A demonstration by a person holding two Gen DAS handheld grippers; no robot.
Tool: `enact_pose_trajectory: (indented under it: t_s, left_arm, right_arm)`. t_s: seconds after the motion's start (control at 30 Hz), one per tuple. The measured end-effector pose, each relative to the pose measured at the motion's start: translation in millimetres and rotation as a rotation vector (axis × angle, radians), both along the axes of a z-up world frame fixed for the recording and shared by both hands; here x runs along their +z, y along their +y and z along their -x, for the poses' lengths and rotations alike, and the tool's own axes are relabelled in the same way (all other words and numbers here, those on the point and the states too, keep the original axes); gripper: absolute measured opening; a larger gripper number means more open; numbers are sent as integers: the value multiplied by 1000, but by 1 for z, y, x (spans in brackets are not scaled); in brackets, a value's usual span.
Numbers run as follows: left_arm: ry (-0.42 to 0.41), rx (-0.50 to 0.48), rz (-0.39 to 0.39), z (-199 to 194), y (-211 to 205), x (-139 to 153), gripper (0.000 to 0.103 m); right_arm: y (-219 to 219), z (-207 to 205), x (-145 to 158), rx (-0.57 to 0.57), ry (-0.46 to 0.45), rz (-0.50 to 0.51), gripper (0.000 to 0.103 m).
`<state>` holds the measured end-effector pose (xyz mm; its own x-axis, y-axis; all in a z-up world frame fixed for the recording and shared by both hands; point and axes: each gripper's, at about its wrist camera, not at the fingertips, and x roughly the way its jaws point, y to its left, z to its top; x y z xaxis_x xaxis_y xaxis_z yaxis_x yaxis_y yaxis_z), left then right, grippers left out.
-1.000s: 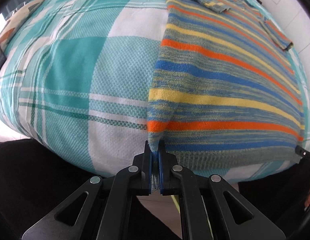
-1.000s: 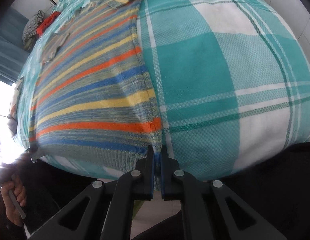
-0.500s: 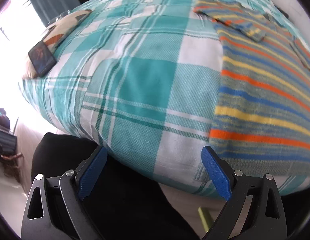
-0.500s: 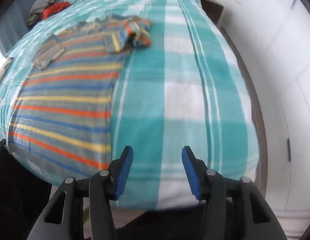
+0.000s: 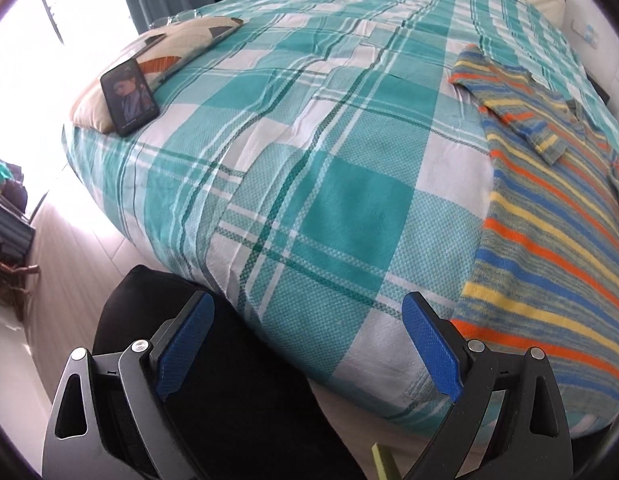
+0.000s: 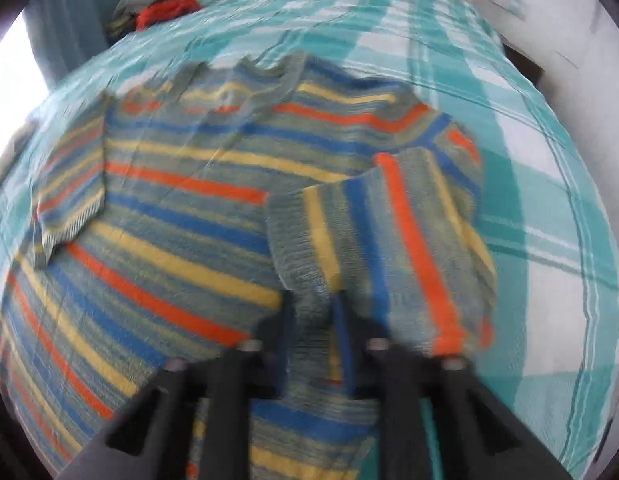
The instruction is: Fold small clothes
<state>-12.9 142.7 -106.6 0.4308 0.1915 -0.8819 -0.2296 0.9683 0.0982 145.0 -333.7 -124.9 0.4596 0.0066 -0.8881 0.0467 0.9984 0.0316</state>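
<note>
- Here, the bed (image 5: 309, 168) with its teal-and-white plaid cover fills the space ahead of both grippers.
- The striped sweater (image 6: 181, 200) lies flat on that cover, ahead and to the right of the left gripper (image 5: 307, 344), directly under and ahead of the right gripper (image 6: 313, 316).
- A patterned pillow (image 5: 177, 44) lies far ahead-left of the left gripper, with a phone (image 5: 128, 97) leaning on it.
- The left gripper's jaws stand wide apart, holding nothing, at the bed's near edge.
- The right gripper's jaws sit close around the folded-in sleeve (image 6: 393, 240); motion blur hides whether they actually pinch it.
</note>
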Motion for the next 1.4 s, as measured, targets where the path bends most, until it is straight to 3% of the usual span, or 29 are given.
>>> enact_pose_trajectory:
  t_s: [0.07,0.2,0.27,0.33,0.5,0.57,0.6,0.63,0.7,0.73,0.77,0.8,0.9,1.03,1.13,1.17,1.23,1.3,1.33,1.4]
  left_arm:
    - [8,-1,13,0,3,-2,96]
    - [21,-39,24,-7,-5,-2,96]
    - [9,-54,23,-8,-13,1,96]
    - [8,-67,38,-10,-23,3,96]
    - [25,-114,63,-10,-52,7,96]
    - [20,-130,49,-8,-60,10,96]
    - [18,-137,42,-7,-63,12,96]
    - [16,-143,35,-6,-66,13,96]
    - [15,-154,17,-5,-69,14,96]
    - [17,-158,5,-5,-70,14,96]
    - [21,-161,-10,-5,-71,13,96]
    - [25,-163,-27,-5,-72,12,96]
    - [34,-169,-53,-5,-72,9,96]
    - [51,-194,-71,-11,-77,9,96]
    - [16,-250,-93,-27,-87,26,96]
    - [-12,-272,-103,-35,-92,36,96]
    - [-73,-332,-113,-57,-107,57,96]
    - [-92,-440,-108,-82,-133,69,98]
    - [-78,-517,-112,-96,-151,68,98]
    - [-57,-661,-148,-120,-190,56,98]
  right_arm:
    - [-37,20,23,-105,-73,-125,5]
    - [-137,84,63,-372,-195,-262,5]
    - [-192,120,61,-531,-206,-331,5]
    - [-230,145,50,-622,-182,-330,5]
    - [-254,168,15,-611,-200,-550,8]
    - [-253,170,3,-603,-219,-644,16]
    - [-254,172,-3,-617,-226,-674,31]
    - [-255,173,-8,-633,-234,-706,39]
    - [-255,173,-18,-658,-244,-748,40]
    - [-254,173,-21,-661,-240,-752,36]
    - [-253,173,-19,-663,-224,-714,9]
    - [-252,172,-16,-681,-191,-627,3]
    - [-258,179,-16,-744,-159,-516,1]
    - [-256,177,-25,-748,-149,-455,0]
    - [-256,177,-26,-740,-172,-434,0]
    - [-254,178,-23,-721,-185,-421,2]
    - [-251,182,-18,-677,-191,-421,17]
    - [-247,195,-6,-655,-202,-402,61]
    - [-242,203,3,-653,-215,-363,71]
    - [-229,223,22,-659,-242,-279,75]
